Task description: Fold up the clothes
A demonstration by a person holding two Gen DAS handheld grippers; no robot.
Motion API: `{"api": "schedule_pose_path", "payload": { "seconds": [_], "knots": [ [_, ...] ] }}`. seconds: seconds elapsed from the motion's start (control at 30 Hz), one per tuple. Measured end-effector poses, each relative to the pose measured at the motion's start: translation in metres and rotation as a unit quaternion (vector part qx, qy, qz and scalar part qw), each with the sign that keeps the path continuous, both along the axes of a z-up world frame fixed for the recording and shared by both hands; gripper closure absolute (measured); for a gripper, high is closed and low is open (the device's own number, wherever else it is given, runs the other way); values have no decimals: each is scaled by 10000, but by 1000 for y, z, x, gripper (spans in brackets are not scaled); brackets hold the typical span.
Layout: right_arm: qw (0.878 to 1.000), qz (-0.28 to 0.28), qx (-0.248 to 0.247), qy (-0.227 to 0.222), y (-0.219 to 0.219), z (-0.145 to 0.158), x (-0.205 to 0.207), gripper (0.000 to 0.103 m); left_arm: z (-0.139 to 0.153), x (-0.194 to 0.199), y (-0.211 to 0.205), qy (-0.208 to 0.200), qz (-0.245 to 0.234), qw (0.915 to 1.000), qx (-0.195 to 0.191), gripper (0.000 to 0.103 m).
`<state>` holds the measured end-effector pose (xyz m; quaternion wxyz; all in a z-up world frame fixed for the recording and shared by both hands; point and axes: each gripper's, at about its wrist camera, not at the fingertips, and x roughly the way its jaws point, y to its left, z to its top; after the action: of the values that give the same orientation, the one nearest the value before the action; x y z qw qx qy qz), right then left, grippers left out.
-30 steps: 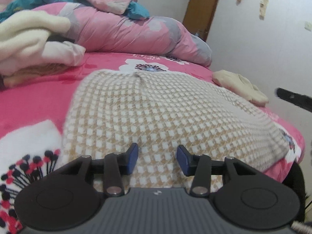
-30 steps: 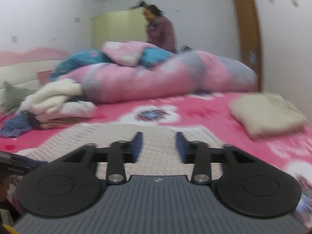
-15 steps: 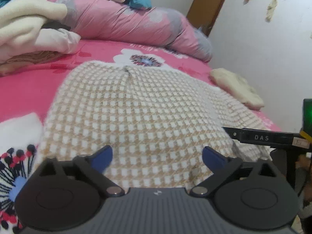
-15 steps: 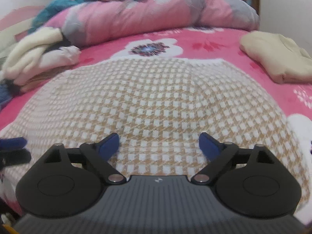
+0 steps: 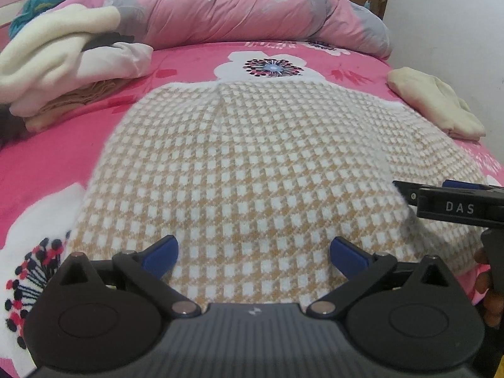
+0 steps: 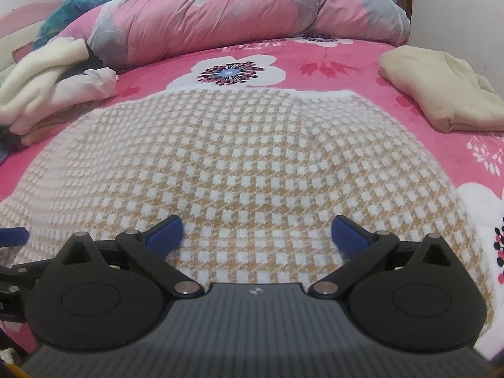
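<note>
Pink floral bedding (image 5: 195,63) covers the bed where I work, and a rolled pink quilt (image 5: 239,9) lies along its far side.

At far left sits a loose pile of cream and pale clothes (image 5: 56,63), still not folded. My left tongs (image 5: 254,253) hang over the near edge of the checked tan-and-white knit garment (image 5: 245,163). Their jaws have just been opening and stand wide now, with only flat cloth under them and nothing pinched. The garment is spread flat in the middle of the bed, directly ahead of both tongs, and its long axis seems to run from left to right across my view. My right tongs (image 6: 255,234) are also over the near edge, jaws just opened wide and holding nothing. I judge that each tong is closer to its own end of this near edge, so the fold probably goes away from me.

At far right lies a folded cream garment (image 6: 441,94).

Sleeves and collar I cannot make out. My tongs' bodies hide the near hem in both views.
</note>
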<state>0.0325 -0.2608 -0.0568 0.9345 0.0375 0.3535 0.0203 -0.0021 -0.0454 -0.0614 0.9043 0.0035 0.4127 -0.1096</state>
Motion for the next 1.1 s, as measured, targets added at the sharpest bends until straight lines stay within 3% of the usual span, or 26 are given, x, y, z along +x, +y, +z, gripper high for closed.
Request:
{"api": "schedule_pose_path", "payload": {
  "seconds": [0.73,1.1],
  "knots": [
    [9989,-174,-145,-402,9,-7,-14,1,-1,1,-12,124,130,9993,326,0],
    [9982,-148,-132,-567,7,-10,-18,1,-1,-3,-9,92,189,9995,228,0]
  ]
}}
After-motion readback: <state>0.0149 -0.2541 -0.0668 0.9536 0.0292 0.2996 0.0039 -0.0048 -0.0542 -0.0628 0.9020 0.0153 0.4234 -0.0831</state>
